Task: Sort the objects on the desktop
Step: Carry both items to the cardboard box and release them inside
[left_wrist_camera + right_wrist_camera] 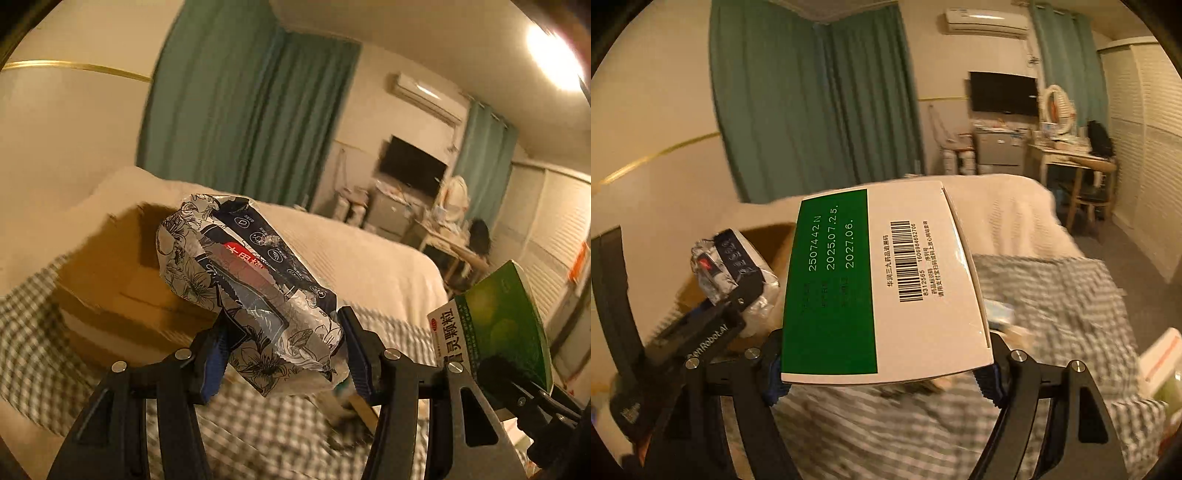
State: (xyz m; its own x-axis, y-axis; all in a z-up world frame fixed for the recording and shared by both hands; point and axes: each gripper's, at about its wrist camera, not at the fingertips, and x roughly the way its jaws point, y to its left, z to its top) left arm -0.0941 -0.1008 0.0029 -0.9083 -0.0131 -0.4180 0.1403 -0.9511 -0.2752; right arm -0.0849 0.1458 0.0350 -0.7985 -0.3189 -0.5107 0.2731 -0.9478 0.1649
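My left gripper is shut on a crumpled plastic packet with a black-and-white flower print and a red label, held in the air over an open cardboard box. My right gripper is shut on a green and white medicine box, barcode side up, also lifted. The medicine box shows at the right in the left wrist view. The packet and left gripper show at the left in the right wrist view.
A grey checked cloth covers the surface below, with small items on it. A bed with a cream blanket lies behind. A white box sits at the right edge. A desk and chair stand far right.
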